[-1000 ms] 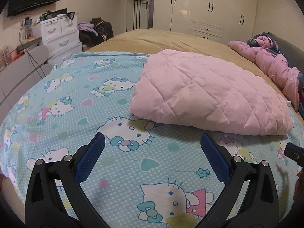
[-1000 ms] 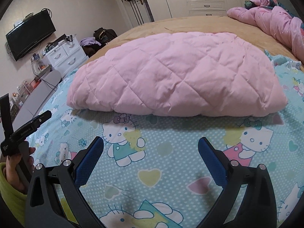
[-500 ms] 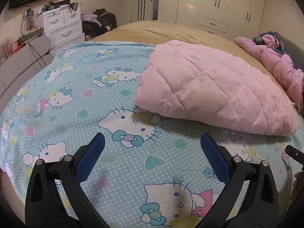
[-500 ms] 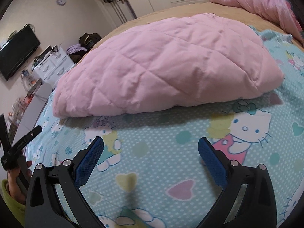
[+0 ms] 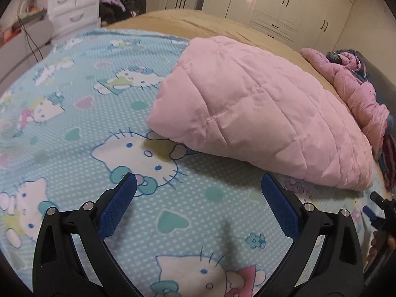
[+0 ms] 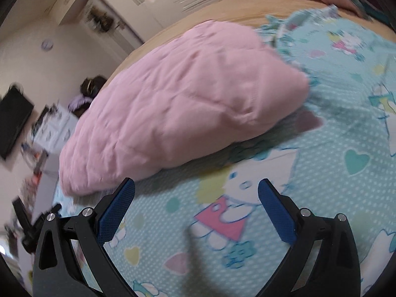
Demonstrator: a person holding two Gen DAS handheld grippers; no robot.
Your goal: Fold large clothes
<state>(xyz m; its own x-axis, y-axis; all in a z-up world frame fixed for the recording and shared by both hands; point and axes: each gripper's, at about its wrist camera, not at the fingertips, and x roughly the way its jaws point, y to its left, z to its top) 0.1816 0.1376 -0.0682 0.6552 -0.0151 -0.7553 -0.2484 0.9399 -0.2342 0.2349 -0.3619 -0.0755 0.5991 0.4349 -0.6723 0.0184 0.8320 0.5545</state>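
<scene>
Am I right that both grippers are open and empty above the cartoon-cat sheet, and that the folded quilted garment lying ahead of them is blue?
Not quite: the folded quilted garment is pink, not blue, as the left wrist view shows clearly. The rest holds: the left gripper and the right gripper are both open and empty above the cartoon-cat sheet.

Quilted jacket (image 5: 259, 121) on bedsheet (image 5: 74, 113) (wardrobe (image 5: 284, 5) behind)

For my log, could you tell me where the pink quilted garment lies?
The pink quilted garment lies folded on the cartoon-print sheet, ahead-right in the left wrist view.
</scene>
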